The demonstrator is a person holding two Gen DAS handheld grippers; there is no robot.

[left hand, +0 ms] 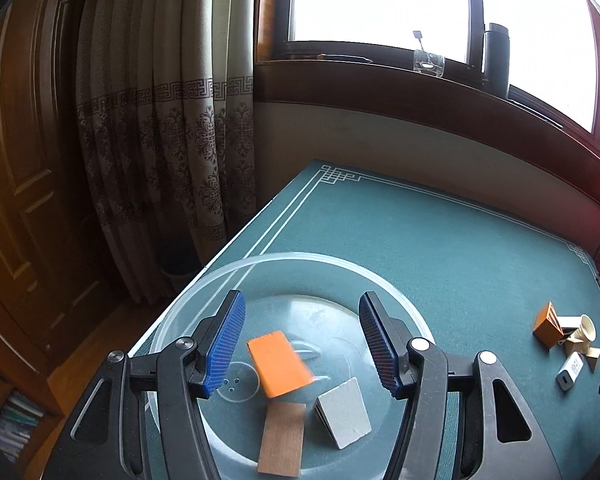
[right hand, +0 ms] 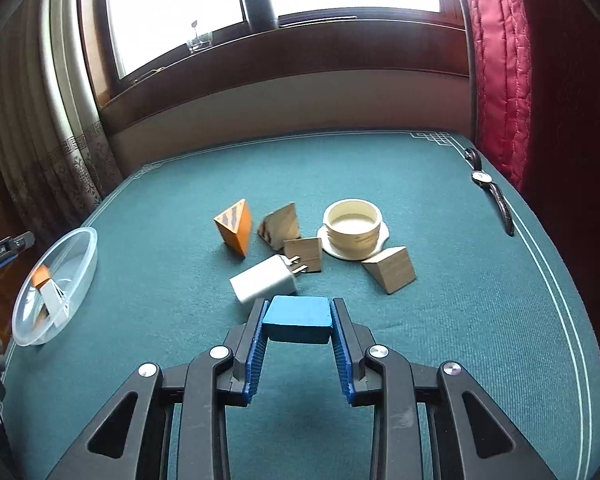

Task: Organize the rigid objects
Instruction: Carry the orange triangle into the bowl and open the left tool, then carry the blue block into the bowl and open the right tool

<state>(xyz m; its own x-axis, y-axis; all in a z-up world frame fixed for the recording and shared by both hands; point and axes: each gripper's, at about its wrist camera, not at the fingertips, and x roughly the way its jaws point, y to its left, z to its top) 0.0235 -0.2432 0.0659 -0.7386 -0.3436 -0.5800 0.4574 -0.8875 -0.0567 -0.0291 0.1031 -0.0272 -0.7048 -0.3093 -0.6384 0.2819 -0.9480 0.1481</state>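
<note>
Clamping a blue block (right hand: 298,319), the right gripper (right hand: 298,312) carries on; left gripper (left hand: 300,344) spread, empty, over the bowl (left hand: 188,300) at the table's left edge, three pieces in, several left mid-table.

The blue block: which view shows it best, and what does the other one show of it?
The right wrist view: the blue block sits centred and close, clamped between the right gripper pads above the green table. The left wrist view does not show the block; only a blue-and-black gripper part peeks in at its right edge.
</note>
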